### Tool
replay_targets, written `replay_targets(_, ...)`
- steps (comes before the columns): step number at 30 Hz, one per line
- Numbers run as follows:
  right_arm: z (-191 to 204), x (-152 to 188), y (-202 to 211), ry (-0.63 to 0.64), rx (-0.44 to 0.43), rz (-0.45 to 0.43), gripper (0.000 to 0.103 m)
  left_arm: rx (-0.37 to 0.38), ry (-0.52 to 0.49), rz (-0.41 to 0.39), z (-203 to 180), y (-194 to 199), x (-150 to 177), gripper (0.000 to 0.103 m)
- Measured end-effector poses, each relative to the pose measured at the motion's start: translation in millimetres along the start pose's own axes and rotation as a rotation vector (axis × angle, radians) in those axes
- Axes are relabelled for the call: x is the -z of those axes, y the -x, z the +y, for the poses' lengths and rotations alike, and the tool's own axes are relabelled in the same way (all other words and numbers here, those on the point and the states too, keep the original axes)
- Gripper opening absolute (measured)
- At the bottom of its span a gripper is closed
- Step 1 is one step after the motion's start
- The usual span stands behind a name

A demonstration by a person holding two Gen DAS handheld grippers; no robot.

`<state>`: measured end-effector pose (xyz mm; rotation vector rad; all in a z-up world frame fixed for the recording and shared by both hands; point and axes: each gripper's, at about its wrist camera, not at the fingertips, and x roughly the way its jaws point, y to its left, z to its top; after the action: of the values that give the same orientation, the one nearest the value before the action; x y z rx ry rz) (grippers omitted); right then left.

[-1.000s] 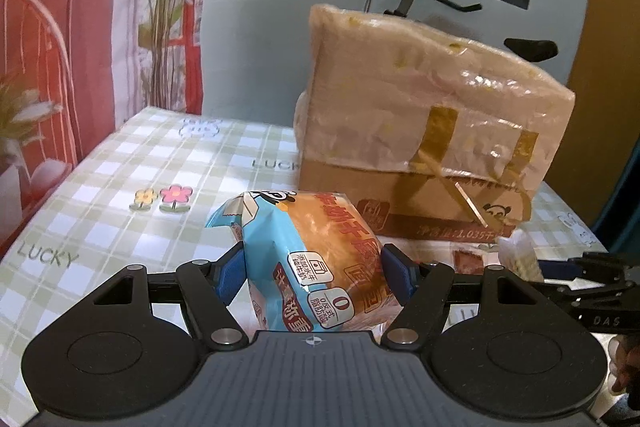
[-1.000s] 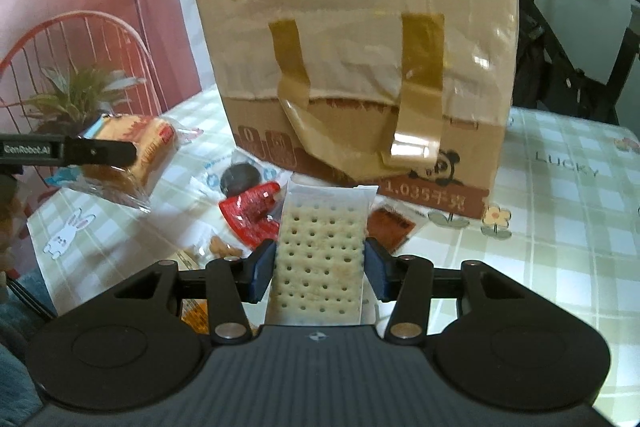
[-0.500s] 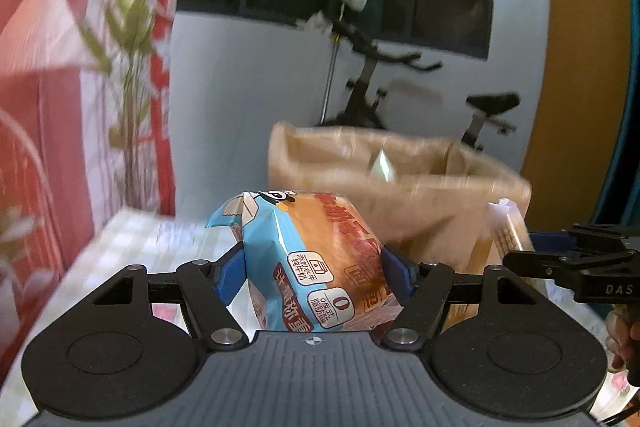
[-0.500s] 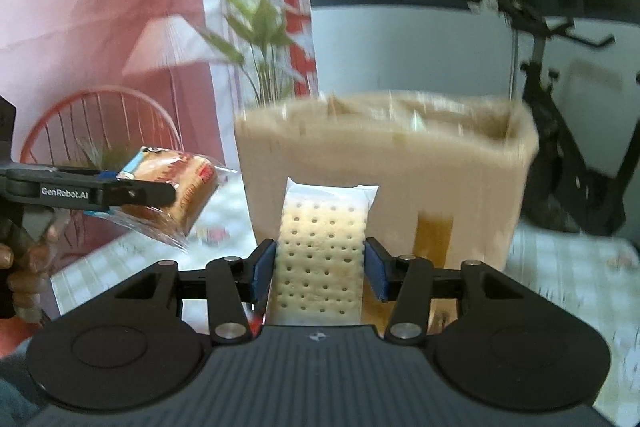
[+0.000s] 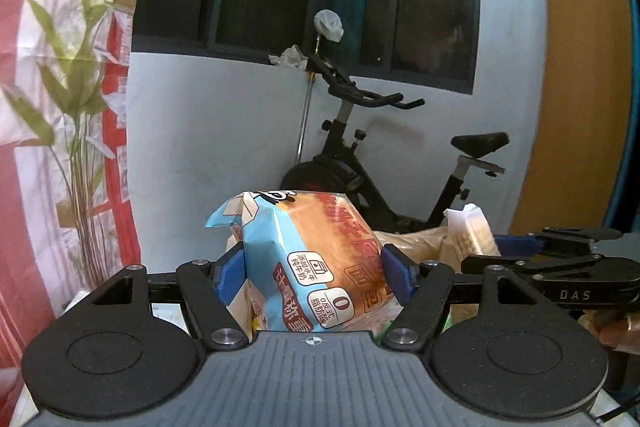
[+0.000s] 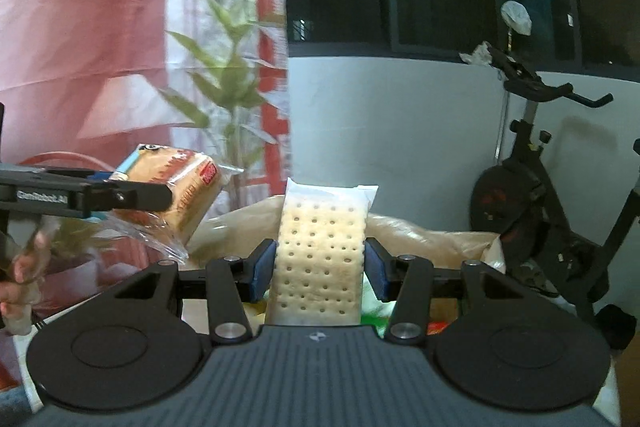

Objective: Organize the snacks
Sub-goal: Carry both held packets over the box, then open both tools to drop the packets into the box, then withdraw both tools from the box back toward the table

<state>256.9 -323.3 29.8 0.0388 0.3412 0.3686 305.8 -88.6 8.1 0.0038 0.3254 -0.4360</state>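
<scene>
My left gripper point(image 5: 312, 277) is shut on a blue and orange bread packet point(image 5: 308, 259), held up at the level of the open top of a tan carton point(image 5: 416, 241). My right gripper point(image 6: 318, 269) is shut on a clear packet of pale dotted crackers point(image 6: 320, 251), held upright over the carton's open rim point(image 6: 420, 233). The right gripper with its crackers shows at the right of the left wrist view point(image 5: 552, 267). The left gripper point(image 6: 84, 193) with the bread packet point(image 6: 176, 187) shows at the left of the right wrist view.
A black exercise bike point(image 5: 384, 163) stands behind the carton against a pale wall under dark windows. A red and white printed backdrop with green bamboo leaves point(image 6: 224, 75) is on the left. Colourful snack wrappers point(image 6: 436, 325) show inside the carton.
Both grippers have risen from table height to the carton's open top, each carrying its packet. The carton's taped front and the checked tablecloth have dropped out of view.
</scene>
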Motion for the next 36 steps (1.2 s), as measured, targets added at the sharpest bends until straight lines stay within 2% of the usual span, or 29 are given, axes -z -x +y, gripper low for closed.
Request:
replay_targets(7,-28.9,-3.6,-41.6,0.012,0.095,0.077,0.05,-0.022,-0.04,0.062,-9.1,-47.7,-4.3,0.073)
replay_targets(10,-40.8,4.3,-55.6,-0.025,0.138,0.123,0.05,-0.037,-0.052,0.097,-9.8,-63.4,-2.3,0.073)
replay_targets(15,-49.8,15.1,-62.7,-0.04,0.182,0.173,0.052,-0.046,-0.061,0.152,-8.6,-79.7,3.6,0.074)
replay_targets(17,-49.8,16.8,-59.7,-0.042,0.191,0.172,0.053,-0.042,-0.062,0.148,-5.9,-79.2,3.2,0.079)
replay_targets(19,-49.9,16.6,-53.8,-0.051,0.192,0.16,0.061,-0.044,-0.068,0.138,-4.4,-74.8,2.2,0.083)
replay_targets(36,-21.2,15.6,0.6,-0.058,0.122,0.107,0.061,-0.032,-0.058,0.08,17.4,14.6,2.7,0.083)
